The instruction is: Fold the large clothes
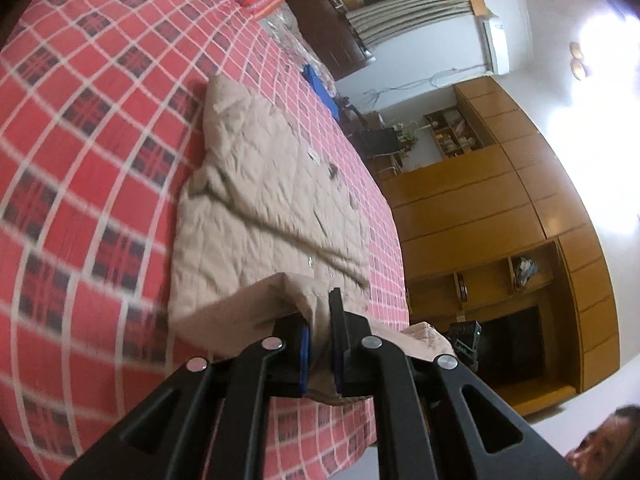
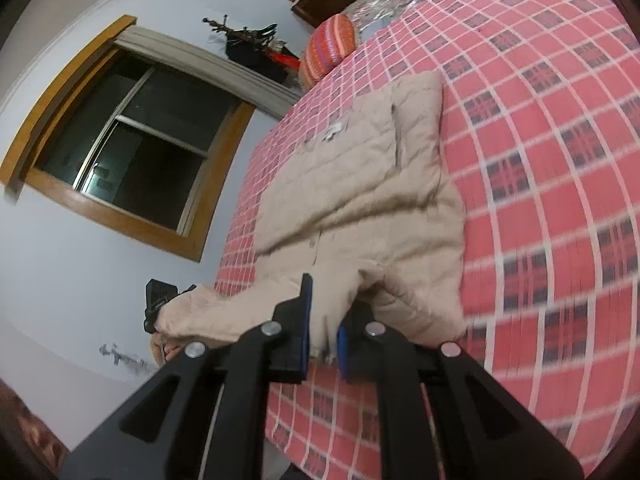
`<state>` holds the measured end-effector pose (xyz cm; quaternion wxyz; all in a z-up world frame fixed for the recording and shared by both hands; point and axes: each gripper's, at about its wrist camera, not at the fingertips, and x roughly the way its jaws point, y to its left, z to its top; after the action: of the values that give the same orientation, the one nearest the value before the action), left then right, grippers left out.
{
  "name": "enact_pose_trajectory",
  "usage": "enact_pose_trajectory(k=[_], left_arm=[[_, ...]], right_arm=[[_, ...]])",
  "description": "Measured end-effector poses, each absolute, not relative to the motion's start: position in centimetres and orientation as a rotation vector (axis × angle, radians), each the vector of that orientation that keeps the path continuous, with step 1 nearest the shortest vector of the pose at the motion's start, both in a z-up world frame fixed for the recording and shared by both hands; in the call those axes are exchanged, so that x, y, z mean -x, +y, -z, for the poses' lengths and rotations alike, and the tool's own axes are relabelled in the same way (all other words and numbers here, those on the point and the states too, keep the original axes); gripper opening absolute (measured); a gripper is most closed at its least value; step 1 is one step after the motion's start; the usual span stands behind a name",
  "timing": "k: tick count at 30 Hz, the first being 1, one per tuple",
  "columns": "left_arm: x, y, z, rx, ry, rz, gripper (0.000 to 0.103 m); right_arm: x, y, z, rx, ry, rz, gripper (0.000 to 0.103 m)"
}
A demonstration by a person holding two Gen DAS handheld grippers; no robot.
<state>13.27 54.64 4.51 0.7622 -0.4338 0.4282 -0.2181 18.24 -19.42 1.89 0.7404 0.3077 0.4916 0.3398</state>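
The left gripper is built of matte black linkage arms with triangular cut-outs, joined by round silver pivot pins. Its two fingers are faced with blue pads along the inner sides. The right gripper is made the same way: black struts, triangular openings, silver pins at the joints and blue pads lining the fingers. No cables or printed markings are seen on either body.

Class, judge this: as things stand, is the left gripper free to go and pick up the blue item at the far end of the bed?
Probably not. The left gripper is shut on the beige jacket, and the blue item lies far beyond it on the checked bedspread.
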Motion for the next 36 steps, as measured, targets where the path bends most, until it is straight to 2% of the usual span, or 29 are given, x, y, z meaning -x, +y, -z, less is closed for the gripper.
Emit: enact_pose_trajectory(k=[13,17,18,20,21,22,23,24,25,28,32,36], left_arm=[[-24.2,56.1,-0.3,0.991,1.039,0.377,0.009],[-26.4,56.2,0.7,0.987,1.071,0.369,0.011],[-26.8,56.2,0.8,0.981,1.078,0.365,0.013],[-27.5,56.1,1.0,0.966,1.090,0.363,0.018],[-27.7,56.0,0.9,0.958,1.092,0.364,0.022],[-27.9,55.9,0.7,0.940,1.092,0.365,0.029],[-28.0,55.8,0.2,0.908,1.085,0.366,0.033],[-28.0,55.6,-0.3,0.884,1.075,0.371,0.040],[-27.9,55.6,-0.8,0.870,1.069,0.376,0.049],[-27.7,55.5,-2.9,0.749,1.017,0.345,0.068],[-27.7,54.8,-4.4,0.539,0.970,0.262,0.068],[-28.6,53.9,-3.7,0.409,0.995,0.208,0.069]], right_arm=[[-28.5,-18.0,2.3,-0.699,1.178,-0.658,0.009],[-30.9,-17.4,3.5,-0.708,1.212,-0.652,0.014],[-31.6,-17.3,3.9,-0.710,1.224,-0.652,0.016],[-32.3,-17.3,4.2,-0.722,1.236,-0.653,0.032],[-32.5,-17.3,4.4,-0.735,1.245,-0.663,0.042],[-32.7,-17.4,4.4,-0.746,1.246,-0.669,0.047],[-32.8,-17.5,4.2,-0.757,1.238,-0.678,0.059],[-33.0,-17.7,3.9,-0.761,1.226,-0.692,0.062],[-33.0,-17.8,3.6,-0.762,1.220,-0.708,0.062],[-33.0,-18.1,2.2,-0.718,1.181,-0.745,0.062],[-33.0,-18.0,1.1,-0.533,1.106,-0.693,0.062],[-33.7,-17.3,2.9,-0.469,1.126,-0.651,0.062]])
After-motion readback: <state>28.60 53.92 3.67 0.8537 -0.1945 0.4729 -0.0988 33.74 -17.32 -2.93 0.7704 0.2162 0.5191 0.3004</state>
